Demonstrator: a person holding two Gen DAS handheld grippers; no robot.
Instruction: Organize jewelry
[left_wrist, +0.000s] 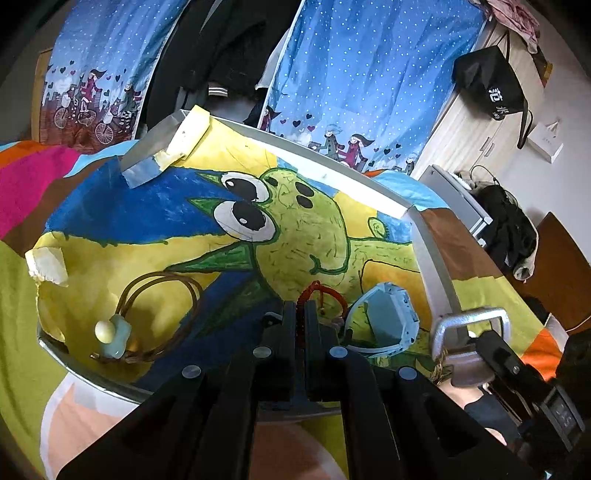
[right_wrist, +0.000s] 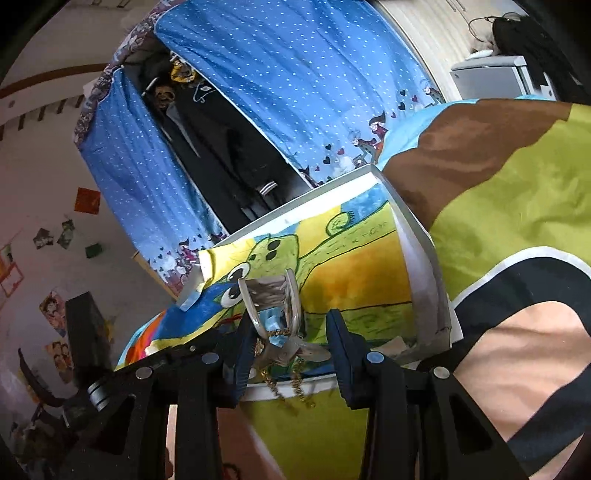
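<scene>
A shallow box (left_wrist: 369, 177) with a white rim and a painted green cartoon creature on its floor lies on a bed. In it are a brown cord necklace (left_wrist: 162, 291) with a pale egg-like pendant (left_wrist: 110, 332), at the left, and a light blue watch (left_wrist: 386, 317), at the right. My left gripper (left_wrist: 301, 314) is shut on a red cord bracelet (left_wrist: 325, 291) just above the box floor. My right gripper (right_wrist: 291, 347) grips a silver clip (right_wrist: 271, 295) trailing a gold chain (right_wrist: 295, 387), over the box's near rim (right_wrist: 417, 258); the silver clip (left_wrist: 469, 332) also shows at the right of the left wrist view.
A bedspread (left_wrist: 22, 314) in green, pink, brown and orange patches surrounds the box. Blue dotted curtains (left_wrist: 369, 74) hang behind, with dark clothes (left_wrist: 221, 48) between them. A wooden cupboard (left_wrist: 469, 125) with a black bag (left_wrist: 487, 81) stands at the right.
</scene>
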